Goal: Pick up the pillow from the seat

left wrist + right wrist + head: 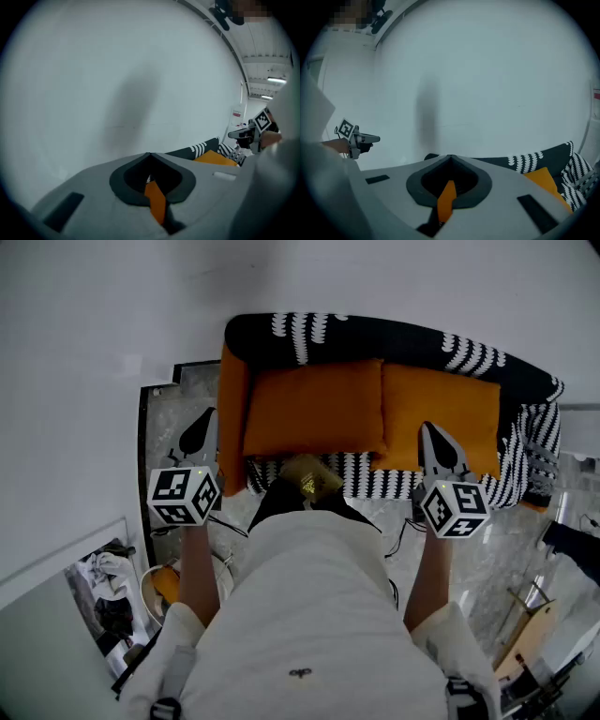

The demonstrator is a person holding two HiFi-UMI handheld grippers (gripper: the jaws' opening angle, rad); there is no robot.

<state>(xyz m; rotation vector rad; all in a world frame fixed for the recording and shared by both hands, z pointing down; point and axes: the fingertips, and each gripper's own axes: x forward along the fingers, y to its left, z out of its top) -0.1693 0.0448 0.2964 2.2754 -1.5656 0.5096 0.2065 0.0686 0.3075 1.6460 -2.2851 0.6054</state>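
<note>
Orange left pillow [314, 409] and right pillow [441, 413], 2 in all, lie side by side on the sofa [403, 341] seat, untouched. Left hand-held gripper [208, 418] and right hand-held gripper [429, 430] hover clear, jaws pressed together, empty. Approach, grasp and lift are all outstanding.

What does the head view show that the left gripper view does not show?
Only the head view: two orange pillows side by side, the floor, the person's torso. Only the left gripper view: ceiling lights. Both: the sofa, the wall, part of a pillow, and the left gripper and right gripper, each shut and empty.
</note>
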